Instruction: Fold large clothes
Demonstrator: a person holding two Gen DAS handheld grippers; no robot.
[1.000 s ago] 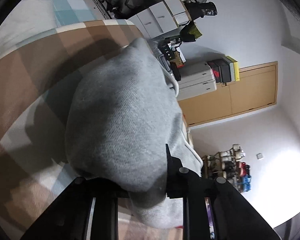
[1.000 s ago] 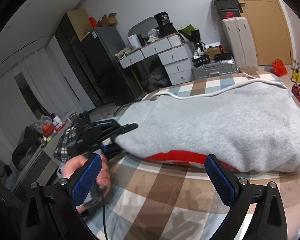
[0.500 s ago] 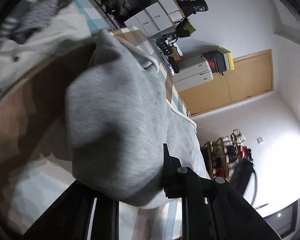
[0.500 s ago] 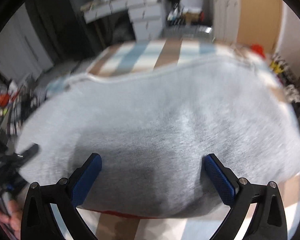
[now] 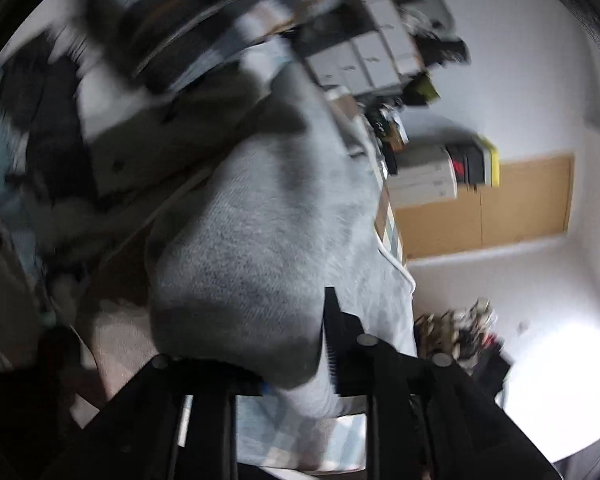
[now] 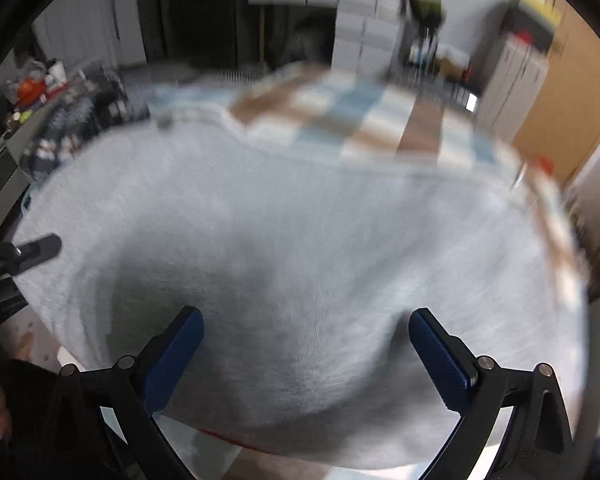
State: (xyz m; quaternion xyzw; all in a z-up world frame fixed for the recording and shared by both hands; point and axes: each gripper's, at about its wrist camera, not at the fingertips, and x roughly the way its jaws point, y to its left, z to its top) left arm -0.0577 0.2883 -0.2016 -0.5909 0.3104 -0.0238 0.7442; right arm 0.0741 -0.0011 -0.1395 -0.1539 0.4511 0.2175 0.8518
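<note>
While both hands work over the bed, the fold is mid-way:
Left tongs (image 5: 296, 344): narrow, jaws just been opening, a bunched edge of the grey sweatshirt (image 5: 268, 240) between them; grip unclear through blur.
Grey sweatshirt: lying folded on the checked bedspread (image 6: 364, 120).
Right tongs (image 6: 304, 356): wide apart, empty, hovering over the cloth.
Advice: lay the edge flat before letting go, then smooth.

The grey sweatshirt (image 6: 300, 248) fills the whole span between the right gripper's (image 6: 306, 354) wide-apart fingers, blocking the way ahead. Beyond it a strip of checked bedcover (image 6: 352, 120) lies bare. Drawers (image 6: 360, 32) and a suitcase (image 6: 512, 76) crowd the far side, close behind the bed
</note>
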